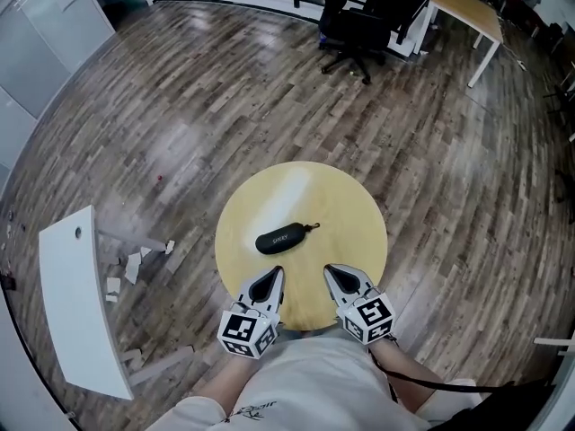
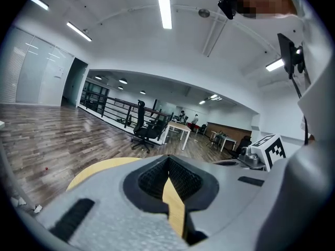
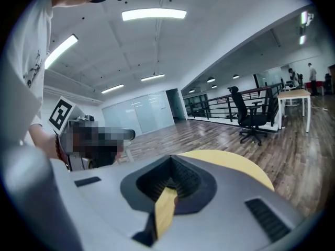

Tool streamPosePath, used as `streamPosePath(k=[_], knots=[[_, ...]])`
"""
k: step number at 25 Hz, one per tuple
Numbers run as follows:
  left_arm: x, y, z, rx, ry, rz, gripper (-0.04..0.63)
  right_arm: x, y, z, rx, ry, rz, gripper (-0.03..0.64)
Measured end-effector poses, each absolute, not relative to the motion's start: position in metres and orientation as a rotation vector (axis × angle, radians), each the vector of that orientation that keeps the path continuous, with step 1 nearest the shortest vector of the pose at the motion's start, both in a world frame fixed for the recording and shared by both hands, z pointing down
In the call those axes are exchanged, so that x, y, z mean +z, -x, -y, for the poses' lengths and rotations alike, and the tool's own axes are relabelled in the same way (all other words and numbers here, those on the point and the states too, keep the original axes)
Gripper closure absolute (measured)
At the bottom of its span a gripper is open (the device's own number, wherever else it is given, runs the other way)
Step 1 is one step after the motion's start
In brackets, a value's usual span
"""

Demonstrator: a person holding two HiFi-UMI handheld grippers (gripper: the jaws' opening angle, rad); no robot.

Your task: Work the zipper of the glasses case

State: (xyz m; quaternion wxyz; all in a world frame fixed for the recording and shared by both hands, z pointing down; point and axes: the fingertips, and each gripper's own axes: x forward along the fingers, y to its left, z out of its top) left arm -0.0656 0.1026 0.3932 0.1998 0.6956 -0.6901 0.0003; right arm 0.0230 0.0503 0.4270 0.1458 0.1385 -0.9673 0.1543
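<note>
1. Glasses case (image 1: 279, 239): black, lies flat near the middle of the round tabletop (image 1: 355, 206), long axis running left to right and tilted slightly. The zipper pull (image 1: 311, 228), on a short cord, sticks out at the right end.
2. Left gripper (image 1: 275, 277): at the near edge of the tabletop, jaws brought together and nothing between them. Only a sliver of yellow tabletop shows through the slit in the left gripper view.
3. Right gripper (image 1: 332, 271): beside it at the near edge, jaws likewise together and empty.
4. Both tips point toward the far side, at the case, but are apart from it. Neither gripper view shows the case.
5. Judgement: task not yet started, and this looks like a ready stance. The pull lies on the right, so the right gripper suits it. The left gripper could pin the case body so that it does not slide.
6. Risk: the pull is small, so the jaws must open before approaching.
</note>
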Motion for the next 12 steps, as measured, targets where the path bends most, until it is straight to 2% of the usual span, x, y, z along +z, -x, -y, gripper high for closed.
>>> streamPosePath(k=[6,12], knots=[[0.422,0.089,-0.083,0.056,-1.905,1.924,0.591,0.468,-0.008,-0.010,0.387,-0.336,2.715,0.618],[0.505,0.118,-0.041,0.232,-1.830,1.869,0.589,0.542,0.036,0.037,0.273,-0.175,2.649,0.615]])
